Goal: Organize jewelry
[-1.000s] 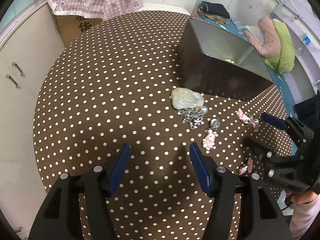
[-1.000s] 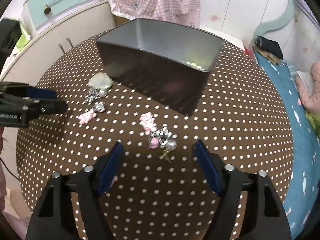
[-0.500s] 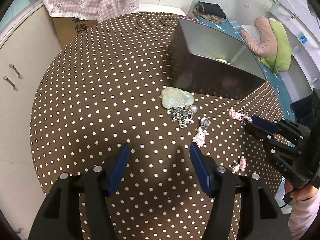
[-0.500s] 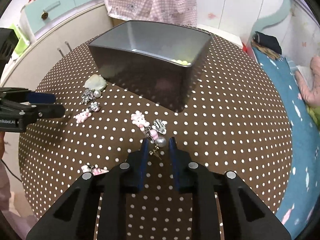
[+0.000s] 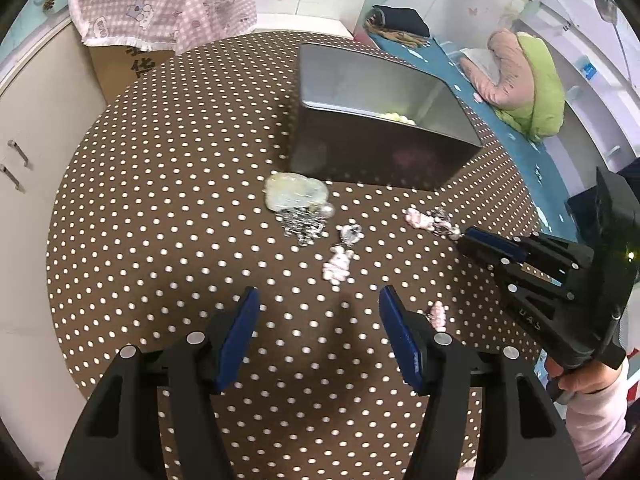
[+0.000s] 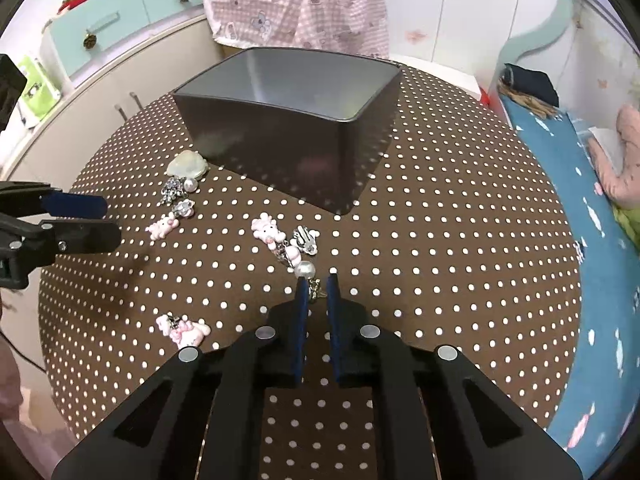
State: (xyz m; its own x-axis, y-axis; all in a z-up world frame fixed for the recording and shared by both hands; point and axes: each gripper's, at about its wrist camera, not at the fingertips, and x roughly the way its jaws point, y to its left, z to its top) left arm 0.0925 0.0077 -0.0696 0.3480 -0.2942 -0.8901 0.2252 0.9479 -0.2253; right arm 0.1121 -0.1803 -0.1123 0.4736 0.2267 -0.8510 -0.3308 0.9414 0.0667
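A grey metal box (image 6: pixel 288 128) stands open on the dotted brown table; it also shows in the left wrist view (image 5: pixel 380 136), with something pale yellow inside. My right gripper (image 6: pixel 316 286) is shut on the near end of a pink bear and pearl charm string (image 6: pixel 286 246), which lies on the cloth. In the left wrist view the same string (image 5: pixel 430 222) meets the right gripper's fingertips (image 5: pixel 474 236). My left gripper (image 5: pixel 318 308) is open and empty, just short of a small pink bear charm (image 5: pixel 338 266).
A pale jade pendant (image 5: pixel 294 192), a silver chain cluster (image 5: pixel 304 224) and a crystal charm (image 5: pixel 352 234) lie left of the box. Another pink charm (image 6: pixel 182 326) lies near the table's front edge. A bed is at the right, cabinets at the left.
My right gripper has moved forward and closed from wide open onto the end of the charm string. My left gripper stayed open and drifted slightly.
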